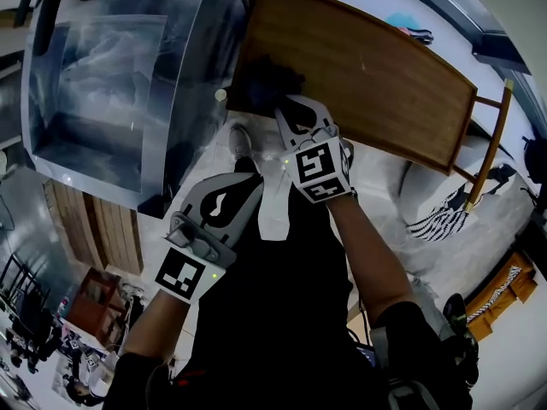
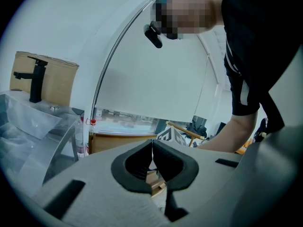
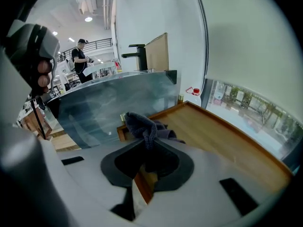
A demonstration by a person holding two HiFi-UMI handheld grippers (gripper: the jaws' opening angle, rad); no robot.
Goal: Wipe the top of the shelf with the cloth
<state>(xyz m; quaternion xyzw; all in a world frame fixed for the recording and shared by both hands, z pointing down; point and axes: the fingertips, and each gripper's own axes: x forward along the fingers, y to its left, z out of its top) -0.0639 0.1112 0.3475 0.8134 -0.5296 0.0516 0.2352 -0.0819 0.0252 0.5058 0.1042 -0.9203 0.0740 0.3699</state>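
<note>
The shelf's wooden top [image 1: 376, 67] runs from centre to upper right in the head view. A dark grey cloth [image 1: 272, 84] lies bunched on its near left corner. My right gripper [image 1: 286, 109] is shut on the cloth, which sticks up between its jaws [image 3: 144, 126] over the wooden top [image 3: 213, 136]. My left gripper [image 1: 224, 202] hangs lower left, off the shelf, near my legs. Its jaws are shut with nothing between them [image 2: 152, 148].
A grey-blue sink counter [image 1: 102, 84] with a black faucet [image 3: 137, 56] stands right beside the shelf's left edge. The shelf's wooden frame posts [image 1: 491, 135] show at right. A striped bag [image 1: 440, 216] lies on the floor. A person [image 3: 81, 58] stands far off.
</note>
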